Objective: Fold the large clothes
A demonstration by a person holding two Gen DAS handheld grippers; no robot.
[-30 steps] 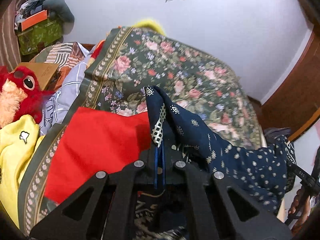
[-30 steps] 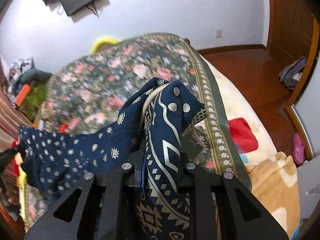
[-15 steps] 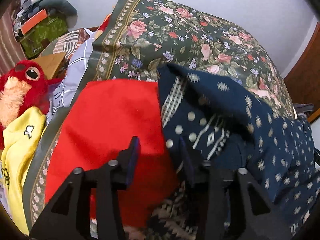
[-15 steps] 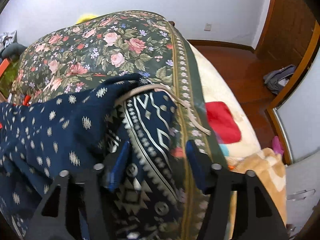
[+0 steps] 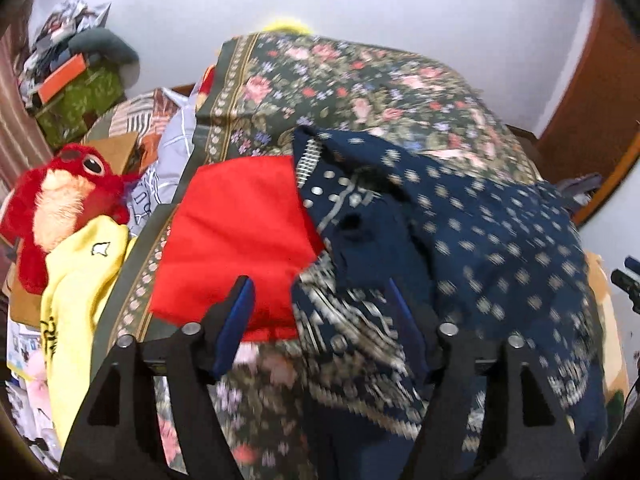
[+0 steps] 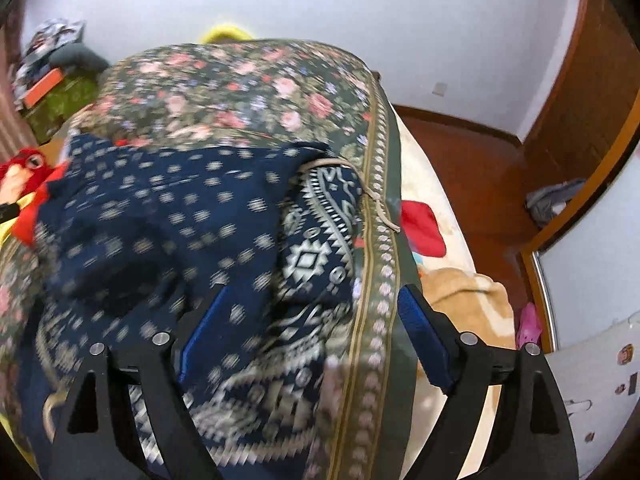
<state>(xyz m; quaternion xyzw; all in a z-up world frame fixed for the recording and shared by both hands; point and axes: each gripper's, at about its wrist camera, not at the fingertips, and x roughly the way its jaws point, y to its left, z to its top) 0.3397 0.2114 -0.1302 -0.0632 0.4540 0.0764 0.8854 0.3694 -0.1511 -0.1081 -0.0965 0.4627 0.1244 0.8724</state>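
A navy patterned garment (image 5: pixel 472 248) (image 6: pixel 168 232) lies folded over on the floral bedspread (image 5: pixel 360 92) (image 6: pixel 240 92), its drawstring waistband (image 6: pixel 320 208) turned up at the right. My left gripper (image 5: pixel 320 300) hangs over the garment's near left edge beside a red cloth (image 5: pixel 236 240); its jaws are opening and its pads press on nothing. My right gripper (image 6: pixel 312 300) hovers above the garment's right part by the bedspread border; its jaws are opening too, with fabric lying below but not pinched.
A red plush toy (image 5: pixel 60 200) and a yellow garment (image 5: pixel 80 280) lie at the left of the bed. Boxes and clutter (image 5: pixel 72 80) pile in the far left corner. A beige blanket (image 6: pixel 464 300) and wooden floor (image 6: pixel 480 168) lie to the right.
Both grippers let go of the navy garment and spread their jaws. The garment dropped from a raised, held bunch onto the bedspread, and both grippers pulled back toward the near edge.
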